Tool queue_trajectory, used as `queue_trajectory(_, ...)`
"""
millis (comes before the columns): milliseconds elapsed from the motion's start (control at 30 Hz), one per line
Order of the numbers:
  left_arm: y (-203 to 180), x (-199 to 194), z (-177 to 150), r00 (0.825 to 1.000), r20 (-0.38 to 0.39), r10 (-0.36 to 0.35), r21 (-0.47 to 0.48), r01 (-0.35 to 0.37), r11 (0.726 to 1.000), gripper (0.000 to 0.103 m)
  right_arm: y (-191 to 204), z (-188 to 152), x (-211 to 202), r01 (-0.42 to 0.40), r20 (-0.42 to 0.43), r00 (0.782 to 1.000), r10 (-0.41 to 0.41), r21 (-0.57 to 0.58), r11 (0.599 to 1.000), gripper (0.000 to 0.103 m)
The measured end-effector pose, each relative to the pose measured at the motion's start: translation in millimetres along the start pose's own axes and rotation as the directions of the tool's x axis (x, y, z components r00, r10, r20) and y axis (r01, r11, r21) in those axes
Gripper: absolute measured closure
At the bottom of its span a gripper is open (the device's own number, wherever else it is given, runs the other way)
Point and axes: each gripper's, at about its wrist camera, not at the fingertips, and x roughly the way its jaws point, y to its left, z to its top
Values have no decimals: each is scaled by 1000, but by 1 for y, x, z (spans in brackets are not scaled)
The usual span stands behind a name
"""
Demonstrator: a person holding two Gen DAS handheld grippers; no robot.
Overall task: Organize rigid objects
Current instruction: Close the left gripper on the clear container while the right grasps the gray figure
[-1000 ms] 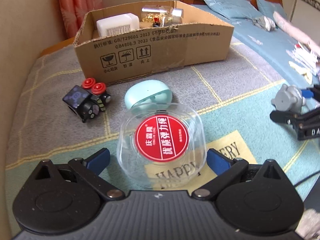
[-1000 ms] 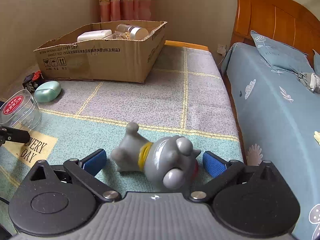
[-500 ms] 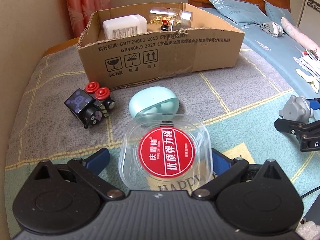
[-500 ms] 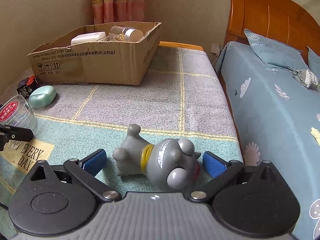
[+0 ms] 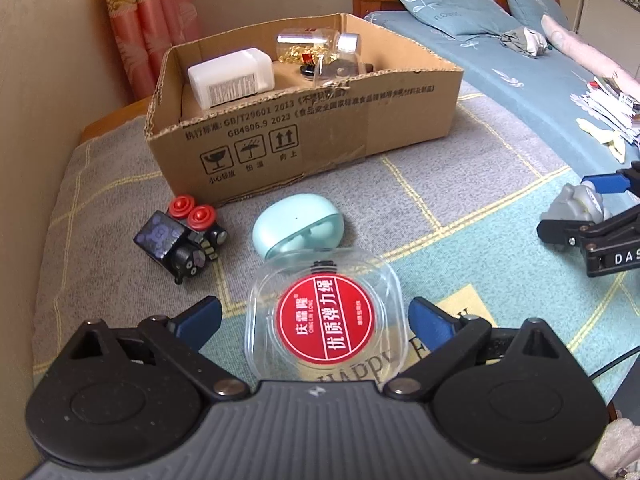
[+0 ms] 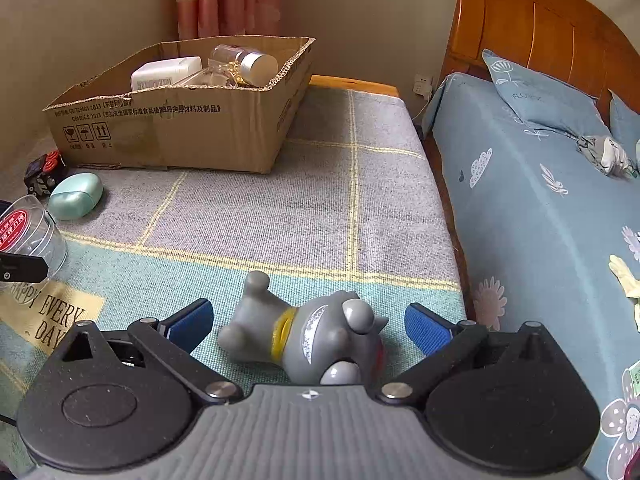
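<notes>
A: On the checked blanket, what's the biggest thing?

B: The cardboard box, at the far end by the curtain. Inside it lie a white bottle on its side and a clear jar with a silver cap. The bed with its blue sheet runs along the right of the blanket.

A: And the loose things in front of the box?

B: Just before the box's near wall sit a mint earbud case and, to its left, a small black toy with two red knobs; the two are near each other but apart.

A: Where is the left hand-held gripper?

B: Spread wide, its blue pads on either side of a clear plastic container with a round red label. The container sits between the fingers, close to the gripper's body, and neither pad touches it. The earbud case is just beyond it.

A: The right one?

B: The right hand-held gripper also stands wide apart, straddling a grey toy figure with a yellow collar. The figure lies on its side on the blanket, head toward the right pad, with a gap at both pads.
</notes>
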Motion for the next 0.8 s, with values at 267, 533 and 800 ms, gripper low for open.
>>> queue_trajectory(267,-1,0,4,1000,-13,-13,17,13,1000,13,-3,4,-5,-5,-10,1000,5,7,1000,6)
queue_trajectory(533,4,-2,4,998,-24,-51,17,51,999,29,2,5,-5,15,-37,999,-15,-8,1000,21)
queue_trajectory(800,4,-10,6,999,-20,-48,32,48,998,29,-1,6,-12,-40,-45,998,38,-39,998,22)
